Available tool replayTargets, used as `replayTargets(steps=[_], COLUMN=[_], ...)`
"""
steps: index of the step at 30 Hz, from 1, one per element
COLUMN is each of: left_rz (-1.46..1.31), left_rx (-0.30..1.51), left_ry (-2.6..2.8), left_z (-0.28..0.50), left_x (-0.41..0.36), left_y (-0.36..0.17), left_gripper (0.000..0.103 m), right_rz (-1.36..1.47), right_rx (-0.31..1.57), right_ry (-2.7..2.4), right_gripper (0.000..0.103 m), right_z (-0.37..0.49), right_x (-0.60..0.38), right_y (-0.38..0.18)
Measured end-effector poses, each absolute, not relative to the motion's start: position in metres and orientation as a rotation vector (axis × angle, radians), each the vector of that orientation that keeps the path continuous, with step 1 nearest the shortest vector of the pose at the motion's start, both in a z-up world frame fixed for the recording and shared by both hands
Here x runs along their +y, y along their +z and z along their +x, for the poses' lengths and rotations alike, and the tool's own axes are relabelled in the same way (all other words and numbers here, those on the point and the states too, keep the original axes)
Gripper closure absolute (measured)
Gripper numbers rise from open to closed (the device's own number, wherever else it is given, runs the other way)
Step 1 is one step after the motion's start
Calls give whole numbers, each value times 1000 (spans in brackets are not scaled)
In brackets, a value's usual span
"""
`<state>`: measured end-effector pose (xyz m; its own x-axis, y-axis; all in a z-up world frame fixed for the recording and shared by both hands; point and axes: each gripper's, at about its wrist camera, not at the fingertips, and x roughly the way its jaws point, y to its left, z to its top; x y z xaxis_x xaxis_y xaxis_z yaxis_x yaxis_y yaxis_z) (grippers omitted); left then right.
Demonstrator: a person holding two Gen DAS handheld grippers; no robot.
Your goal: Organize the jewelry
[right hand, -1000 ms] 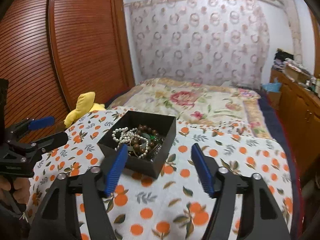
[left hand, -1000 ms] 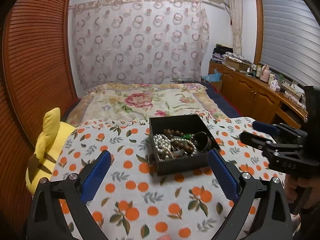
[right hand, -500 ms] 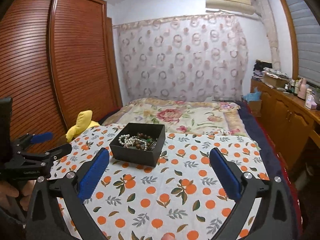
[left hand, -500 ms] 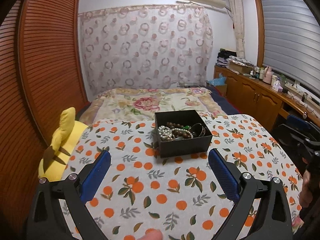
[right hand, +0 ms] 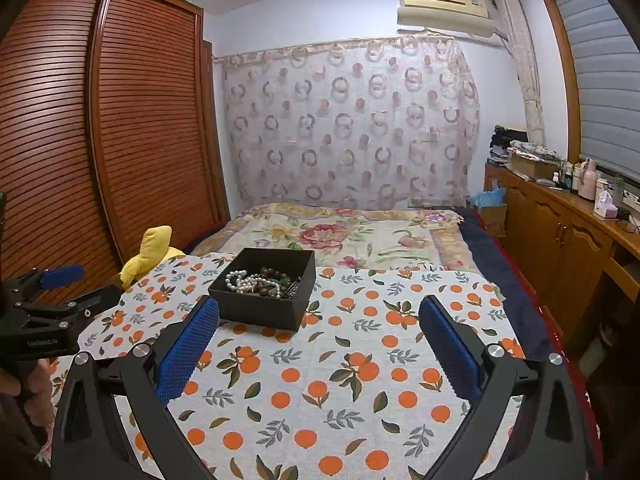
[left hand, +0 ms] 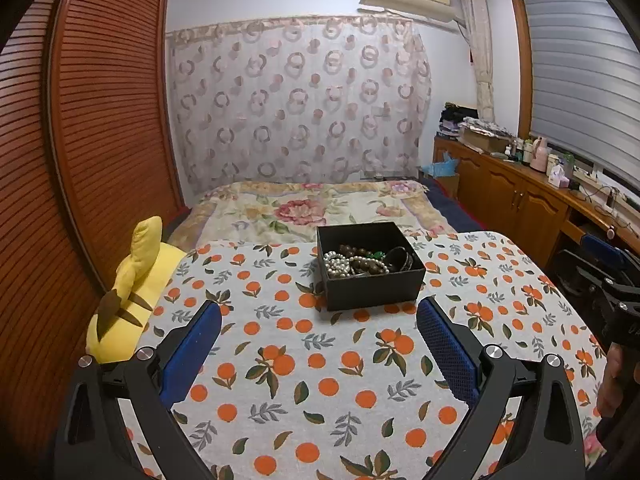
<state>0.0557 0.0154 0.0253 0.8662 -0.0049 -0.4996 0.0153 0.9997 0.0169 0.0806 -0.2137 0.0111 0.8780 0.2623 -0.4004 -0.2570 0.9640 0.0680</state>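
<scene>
A black open box (left hand: pixel 374 292) stands on the table with the orange-print cloth (left hand: pixel 320 376). It holds a white pearl string (left hand: pixel 338 266), brown bead strands and a dark bangle (left hand: pixel 400 258). The box also shows in the right wrist view (right hand: pixel 260 310), with the pearls (right hand: pixel 240 280) inside. My left gripper (left hand: pixel 318 344) is open and empty, well back from the box. My right gripper (right hand: pixel 318 344) is open and empty, also back from the box. Each gripper shows at the edge of the other's view, the right one (left hand: pixel 612 280) and the left one (right hand: pixel 52 292).
A yellow plush toy (left hand: pixel 128 296) lies at the table's left edge. A bed with a floral cover (left hand: pixel 312 208) lies behind the table. A slatted wooden wardrobe (left hand: pixel 80 140) stands to the left. A wooden counter with bottles (left hand: pixel 532 184) runs along the right wall.
Both grippers have pulled back and up from the box, which now looks smaller and farther. The right gripper's jaws have widened. The box and jewelry have not moved.
</scene>
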Motion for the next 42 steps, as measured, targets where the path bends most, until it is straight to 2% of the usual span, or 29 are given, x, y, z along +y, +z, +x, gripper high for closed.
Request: replayTargets(steps=[42], left_rz=[26], left_rx=[515], left_ry=[-6], left_z=[53], left_x=[14], left_y=[28], left_gripper=[8], right_rz=[12], right_rx=[420], right_ry=[267], right_gripper=[2], right_z=[80], right_x=[-216], right_y=[10])
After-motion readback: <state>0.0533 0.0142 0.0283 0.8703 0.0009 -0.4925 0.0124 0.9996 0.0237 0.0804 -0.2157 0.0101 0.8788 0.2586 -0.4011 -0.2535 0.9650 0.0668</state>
